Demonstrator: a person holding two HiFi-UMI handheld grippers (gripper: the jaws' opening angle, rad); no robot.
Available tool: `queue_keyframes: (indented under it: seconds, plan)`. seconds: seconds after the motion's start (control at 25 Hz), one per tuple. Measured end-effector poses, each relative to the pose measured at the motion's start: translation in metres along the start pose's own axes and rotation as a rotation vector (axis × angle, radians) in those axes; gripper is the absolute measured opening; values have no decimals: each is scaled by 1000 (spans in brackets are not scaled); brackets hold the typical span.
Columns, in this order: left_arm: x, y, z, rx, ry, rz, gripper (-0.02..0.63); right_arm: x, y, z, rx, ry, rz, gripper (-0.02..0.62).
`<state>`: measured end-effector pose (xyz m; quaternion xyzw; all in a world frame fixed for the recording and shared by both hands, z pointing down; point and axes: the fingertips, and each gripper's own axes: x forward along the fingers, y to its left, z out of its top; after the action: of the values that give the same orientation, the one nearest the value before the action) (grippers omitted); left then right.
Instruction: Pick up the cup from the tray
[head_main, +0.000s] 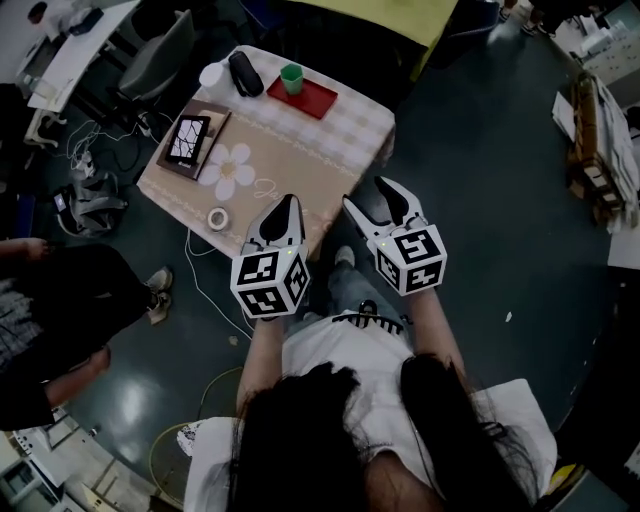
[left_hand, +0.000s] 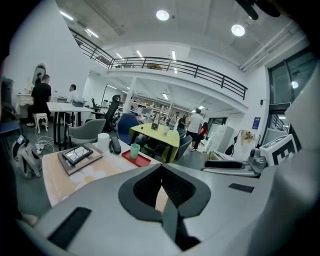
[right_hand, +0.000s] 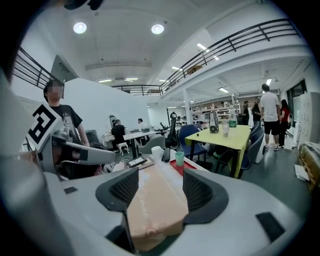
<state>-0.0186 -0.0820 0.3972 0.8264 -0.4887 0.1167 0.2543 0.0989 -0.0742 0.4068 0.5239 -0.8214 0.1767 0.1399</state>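
Observation:
A green cup (head_main: 291, 78) stands upright on a red tray (head_main: 314, 99) at the far side of a small cloth-covered table (head_main: 300, 150). Both grippers hover at the table's near edge, well short of the tray. My left gripper (head_main: 290, 203) has its tips together and holds nothing. My right gripper (head_main: 365, 192) stands open and empty. In the left gripper view the cup (left_hand: 135, 150) and tray (left_hand: 137, 159) lie ahead, beyond the meeting tips of the left gripper (left_hand: 161, 167). Between the spread jaws of the right gripper (right_hand: 159, 175) the cloth runs up to the cup (right_hand: 179, 158).
A black case (head_main: 244, 73) and a white roll (head_main: 213, 74) lie left of the tray. A tablet on a board (head_main: 188, 140) and a tape ring (head_main: 217, 217) sit on the table's left side. A grey chair (head_main: 160, 55) and a yellow table (left_hand: 155, 134) stand beyond.

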Motion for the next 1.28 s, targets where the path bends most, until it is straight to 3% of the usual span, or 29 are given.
queue_keyframes:
  seconds: [0.48,0.96,1.28]
  plan:
    - [51,3,22,-34,5,94,5,51,-50,22,-29,31,78,262]
    - [72,36,50,-31,-38,135,5,87,-57,44,-72,24,116,331]
    - [96,56,61,-56,-38,129,5,121,-60,59,-97,14,100,342]
